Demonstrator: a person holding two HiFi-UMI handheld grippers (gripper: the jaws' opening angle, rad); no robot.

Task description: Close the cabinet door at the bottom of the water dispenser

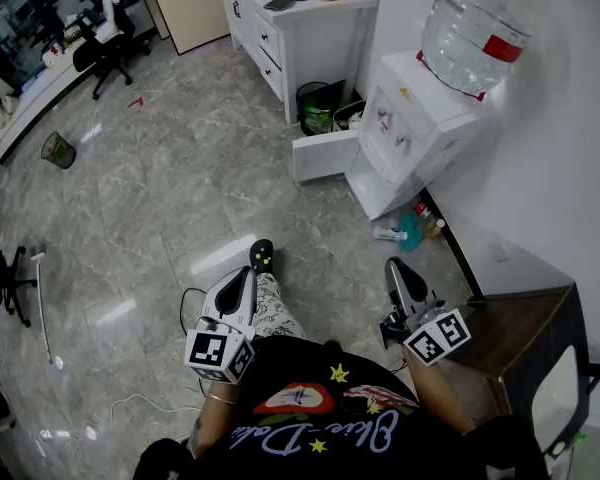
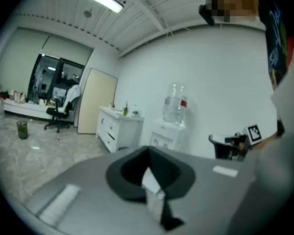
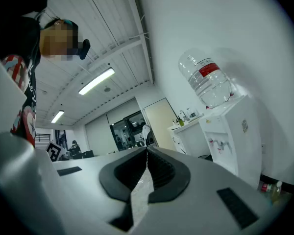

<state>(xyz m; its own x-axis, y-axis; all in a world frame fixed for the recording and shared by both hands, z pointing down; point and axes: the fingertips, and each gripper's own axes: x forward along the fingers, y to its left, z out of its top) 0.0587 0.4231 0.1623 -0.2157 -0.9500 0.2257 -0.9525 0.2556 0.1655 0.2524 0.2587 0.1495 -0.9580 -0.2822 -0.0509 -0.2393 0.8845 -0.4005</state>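
Left gripper (image 1: 248,274) at 7 o'clock, jaws pressed together, empty. Cabinet door (image 1: 325,155) at 12 o'clock, swung wide (off dispenser base). Water dispenser (image 1: 420,133) at 1 o'clock. Right gripper (image 1: 396,266) at 5 o'clock, jaws meeting, nothing held.

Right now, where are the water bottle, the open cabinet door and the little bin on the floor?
water bottle (image 1: 475,28), head view, middle of its clear body.
cabinet door (image 1: 325,156), head view, centre of the open white panel.
bin (image 1: 58,151), head view, its dark wall.
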